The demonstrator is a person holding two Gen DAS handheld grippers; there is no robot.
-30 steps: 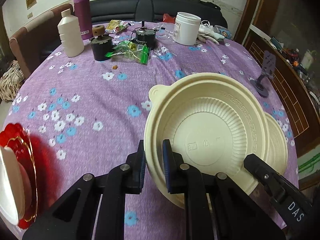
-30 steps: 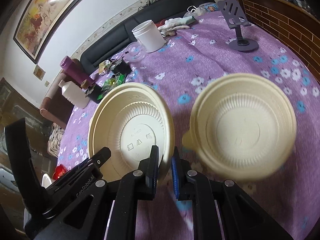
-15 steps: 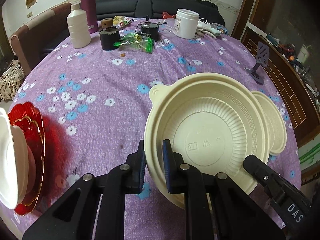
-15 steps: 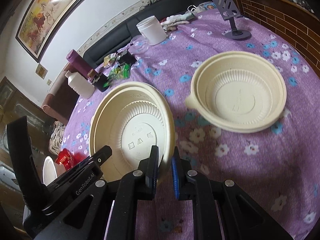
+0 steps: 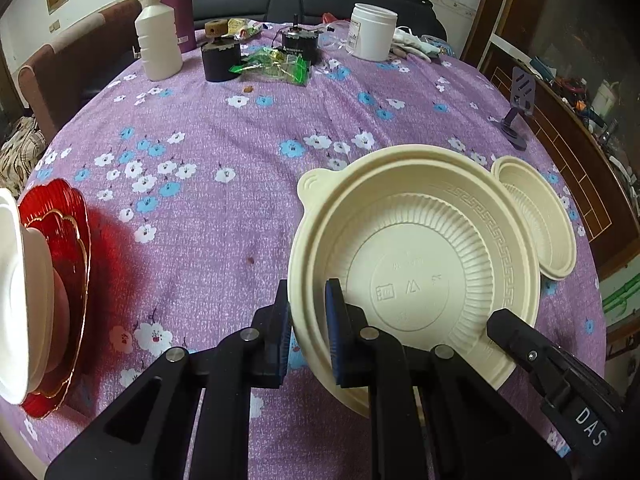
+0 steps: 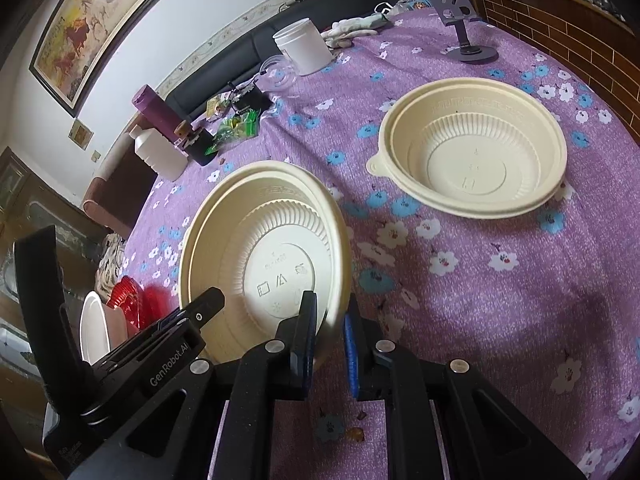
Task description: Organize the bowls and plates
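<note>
A: Bowl point(image 5: 416, 276) first — who holds it?

B: Both. The left gripper point(image 5: 308, 336) pinches its near rim, jaws closed on the wall; the right gripper point(image 6: 328, 332) is clamped on the opposite rim. It hangs tilted between them, above the cloth point(image 6: 460, 300).

A: And where does it go, by my guess?

B: Likely the second bowl point(image 6: 472, 152), resting on the cloth at about one o'clock from the right gripper, well apart. That hand is nearer. The red plates point(image 5: 60, 280) stand at nine o'clock from the left one.
</note>
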